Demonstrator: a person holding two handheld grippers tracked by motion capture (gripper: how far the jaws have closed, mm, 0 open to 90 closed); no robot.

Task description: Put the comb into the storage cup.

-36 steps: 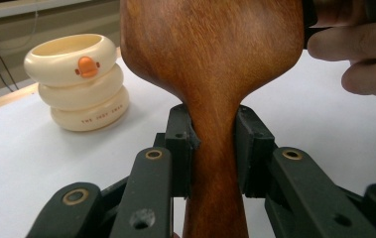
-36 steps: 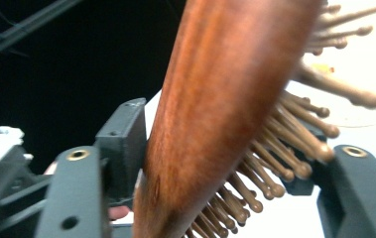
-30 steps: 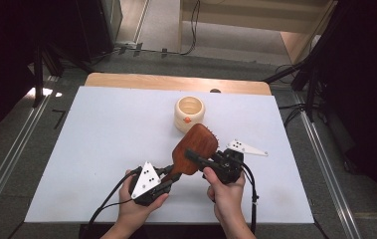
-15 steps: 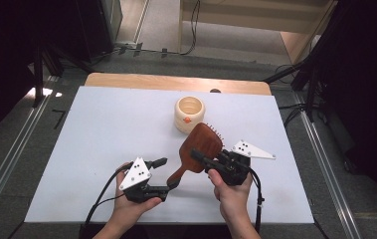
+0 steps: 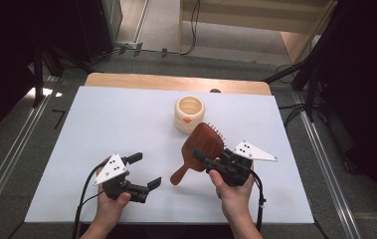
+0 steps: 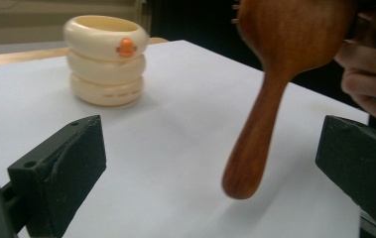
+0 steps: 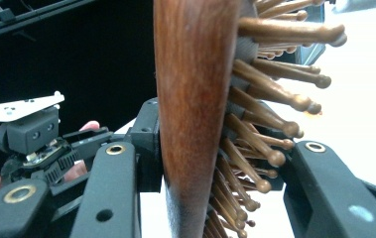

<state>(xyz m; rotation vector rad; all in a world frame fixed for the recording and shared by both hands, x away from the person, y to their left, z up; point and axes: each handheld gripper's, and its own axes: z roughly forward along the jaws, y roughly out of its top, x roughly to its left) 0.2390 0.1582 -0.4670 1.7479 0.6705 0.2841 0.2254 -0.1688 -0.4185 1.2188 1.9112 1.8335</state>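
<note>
A brown wooden hairbrush [image 5: 204, 143] is held by its head in my right gripper [image 5: 199, 156], which is shut on it. In the right gripper view the brush [image 7: 195, 99] stands edge-on between the two black jaws of my right gripper [image 7: 210, 168], bristles to the right. Its handle [image 6: 255, 139] slopes down to just above the white table. My left gripper [image 5: 144, 171] is to the left of the handle and apart from it. Its jaws have just been opening and nothing is between them. In the left gripper view my left gripper [image 6: 213, 139] faces the handle.
A cream ringed pot [image 5: 189, 113] with an orange dot stands behind the brush, also in the left gripper view as the pot [image 6: 106, 59]. The white table top [image 5: 101, 124] has a wooden strip along its far edge. Dark floor and cables surround it.
My left gripper has let go of the brush handle, opened wide and drawn back to the left. My right gripper has kept hold of the brush head.
</note>
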